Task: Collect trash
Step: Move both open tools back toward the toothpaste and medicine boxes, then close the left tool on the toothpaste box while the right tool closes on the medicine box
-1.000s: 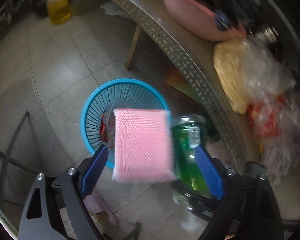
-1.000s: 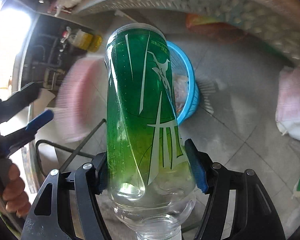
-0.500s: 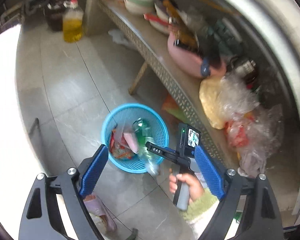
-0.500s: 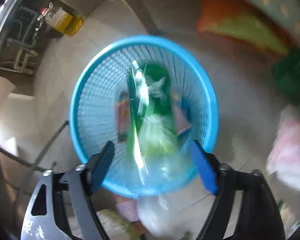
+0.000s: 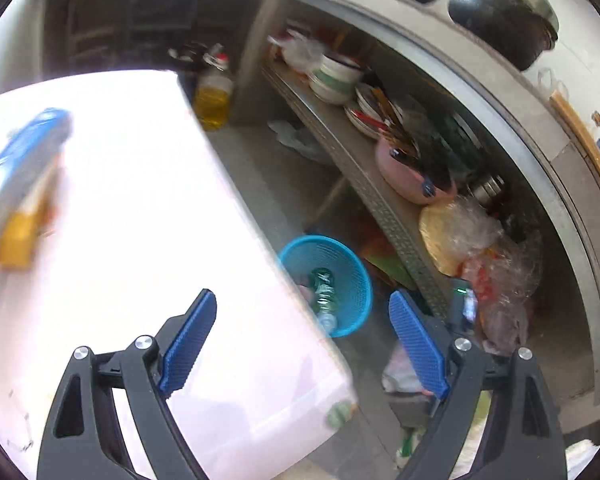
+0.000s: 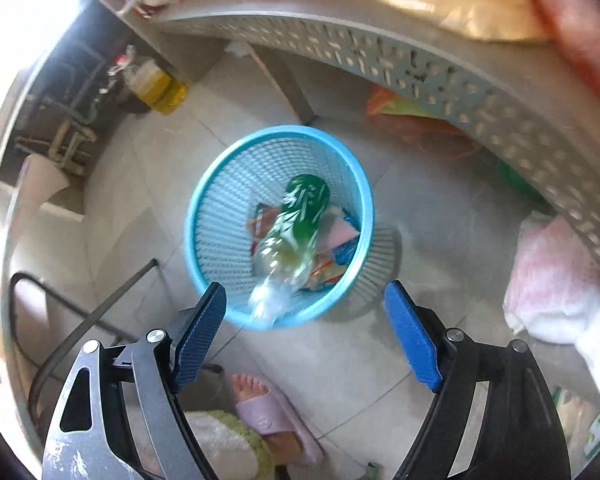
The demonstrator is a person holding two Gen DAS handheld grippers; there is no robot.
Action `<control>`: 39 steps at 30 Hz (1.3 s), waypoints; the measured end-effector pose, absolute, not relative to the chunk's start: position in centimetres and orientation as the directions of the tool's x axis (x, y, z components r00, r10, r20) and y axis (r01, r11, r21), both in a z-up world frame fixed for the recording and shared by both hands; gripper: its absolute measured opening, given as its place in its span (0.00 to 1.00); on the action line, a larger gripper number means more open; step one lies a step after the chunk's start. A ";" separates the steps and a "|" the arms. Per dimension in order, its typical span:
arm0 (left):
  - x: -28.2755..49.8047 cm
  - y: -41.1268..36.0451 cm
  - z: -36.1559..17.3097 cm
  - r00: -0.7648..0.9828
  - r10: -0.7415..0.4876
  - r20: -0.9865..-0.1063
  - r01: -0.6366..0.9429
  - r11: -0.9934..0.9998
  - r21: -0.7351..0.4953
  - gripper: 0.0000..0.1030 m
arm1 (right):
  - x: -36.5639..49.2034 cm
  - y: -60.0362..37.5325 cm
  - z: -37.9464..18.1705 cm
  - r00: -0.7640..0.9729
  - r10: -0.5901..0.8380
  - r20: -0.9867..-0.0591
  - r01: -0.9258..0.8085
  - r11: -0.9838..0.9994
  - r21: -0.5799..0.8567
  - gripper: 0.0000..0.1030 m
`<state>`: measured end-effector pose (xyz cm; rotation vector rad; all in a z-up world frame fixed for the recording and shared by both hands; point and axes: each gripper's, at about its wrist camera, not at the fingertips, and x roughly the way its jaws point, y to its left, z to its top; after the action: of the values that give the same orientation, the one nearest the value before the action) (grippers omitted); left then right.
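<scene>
A blue mesh basket [image 6: 228, 196] stands on the tiled floor under a metal shelf. A green plastic bottle [image 6: 300, 212] lies slanted inside it, neck over the near rim, on top of a pink packet [image 6: 342, 232] and colourful wrappers. My right gripper [image 6: 306, 328] is open and empty just above the basket's near rim. My left gripper [image 5: 302, 340] is open and empty, higher up over a bright white tabletop [image 5: 140, 220]. The basket [image 5: 352, 276] and bottle [image 5: 322, 288] show small below it.
A perforated metal shelf [image 6: 420, 68] carries bowls [image 5: 336, 76], a pink basin [image 5: 404, 176] and plastic bags [image 5: 460, 236]. A yellow oil bottle [image 6: 160, 88] stands on the floor at the back. A foot in a purple slipper [image 6: 268, 408] is near the right gripper. Bags [image 6: 556, 280] lie at right.
Both grippers let go: the pink packet and then the green bottle dropped into the blue basket. The left gripper rose and pulled back over the white tabletop; the right gripper lifted slightly.
</scene>
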<state>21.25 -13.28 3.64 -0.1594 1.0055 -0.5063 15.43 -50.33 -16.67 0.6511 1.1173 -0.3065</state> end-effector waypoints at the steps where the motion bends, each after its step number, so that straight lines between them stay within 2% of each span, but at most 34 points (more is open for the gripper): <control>1: 20.6 -12.3 3.7 0.450 -0.467 -0.761 0.319 0.880 -0.351 0.83 | 15.1 -49.8 -15.8 0.432 0.099 -0.896 0.517 0.787 0.336 0.76; 8: 16.5 -5.6 4.0 0.581 -0.385 -0.717 0.230 0.923 -0.310 0.83 | 17.0 -44.7 -9.2 0.507 0.147 -0.849 0.366 0.856 0.367 0.76; 13: 14.1 -0.4 4.6 0.672 -0.309 -0.674 0.150 0.947 -0.284 0.83 | 20.3 -38.1 -4.5 0.543 0.273 -0.794 0.168 0.891 0.422 0.77; 18: 12.4 5.1 5.0 0.746 -0.201 -0.635 0.047 0.967 -0.250 0.83 | 23.9 -29.7 -1.2 0.509 0.409 -0.758 -0.029 0.888 0.459 0.77; 22: 12.4 9.1 4.5 0.754 -0.153 -0.638 -0.047 0.957 -0.285 0.83 | 27.5 -22.4 0.7 0.426 0.528 -0.735 -0.139 0.841 0.523 0.79; 24: 12.7 10.3 5.0 0.774 -0.155 -0.613 -0.053 0.950 -0.308 0.83 | 29.1 -18.7 1.4 0.388 0.561 -0.731 -0.191 0.825 0.532 0.79; 27: 13.8 12.0 5.8 0.796 -0.139 -0.589 -0.056 0.952 -0.300 0.83 | 31.5 -14.2 1.8 0.336 0.568 -0.751 -0.221 0.823 0.524 0.79; 32: 18.5 12.2 7.1 0.776 -0.209 -0.595 0.033 0.955 -0.293 0.83 | 33.7 -10.6 1.5 0.354 0.531 -0.770 -0.190 0.847 0.497 0.79; 35: 23.1 10.7 6.9 0.725 -0.219 -0.653 0.088 0.970 -0.227 0.83 | 34.3 -10.4 0.0 0.365 0.485 -0.795 -0.150 0.873 0.464 0.78; 37: 25.5 9.5 6.1 0.686 -0.212 -0.696 0.118 0.976 -0.181 0.83 | 34.4 -11.2 -1.5 0.340 0.475 -0.812 -0.110 0.877 0.467 0.71; 39: 27.7 8.3 4.9 0.652 -0.183 -0.736 0.132 0.983 -0.128 0.83 | 34.4 -11.9 -2.9 0.312 0.479 -0.820 -0.076 0.873 0.481 0.69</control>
<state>27.69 8.32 4.91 -0.0651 0.8421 -0.1788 34.37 -11.91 -2.88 0.3878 1.2045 0.3784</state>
